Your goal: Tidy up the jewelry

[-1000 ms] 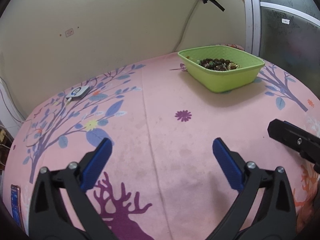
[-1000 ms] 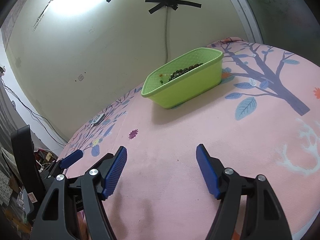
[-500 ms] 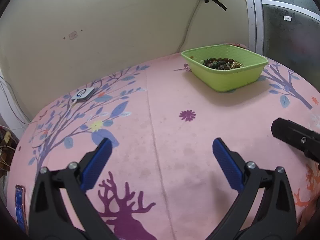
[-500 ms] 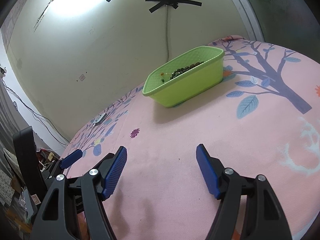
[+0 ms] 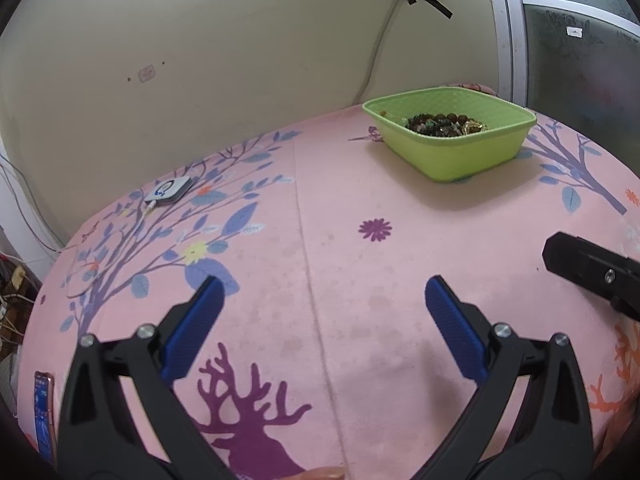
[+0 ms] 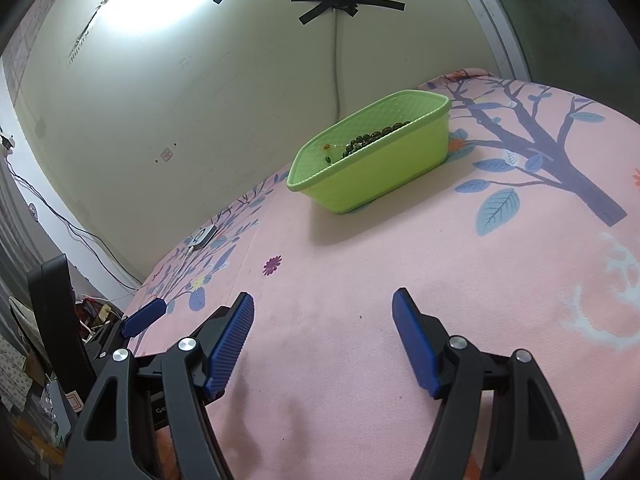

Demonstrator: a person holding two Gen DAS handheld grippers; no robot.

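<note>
A lime green plastic basket (image 5: pixel 472 156) (image 6: pixel 384 172) stands far back on the pink printed bedspread (image 5: pixel 340 208), near the wall. Dark bead jewelry (image 5: pixel 440 124) (image 6: pixel 372 138) lies heaped inside it. My left gripper (image 5: pixel 324 292) is open over bare cloth, well short of the basket, with nothing between its blue pads. My right gripper (image 6: pixel 323 304) is open too and holds nothing. Its black finger (image 5: pixel 592 272) shows at the right edge of the left wrist view. The left gripper's blue tip (image 6: pixel 146 316) shows at the lower left of the right wrist view.
A small white device (image 5: pixel 168 191) (image 6: pixel 202 237) with a cable lies at the far left of the bed. A phone (image 5: pixel 44 416) rests at the bed's near left edge. Beyond that edge sit wires and clutter (image 6: pixel 40 360). A taped cable (image 6: pixel 338 40) runs down the wall behind the basket.
In the left wrist view the scene slides slightly down and right, so the basket sits a little lower. Both grippers stay open and in place.
</note>
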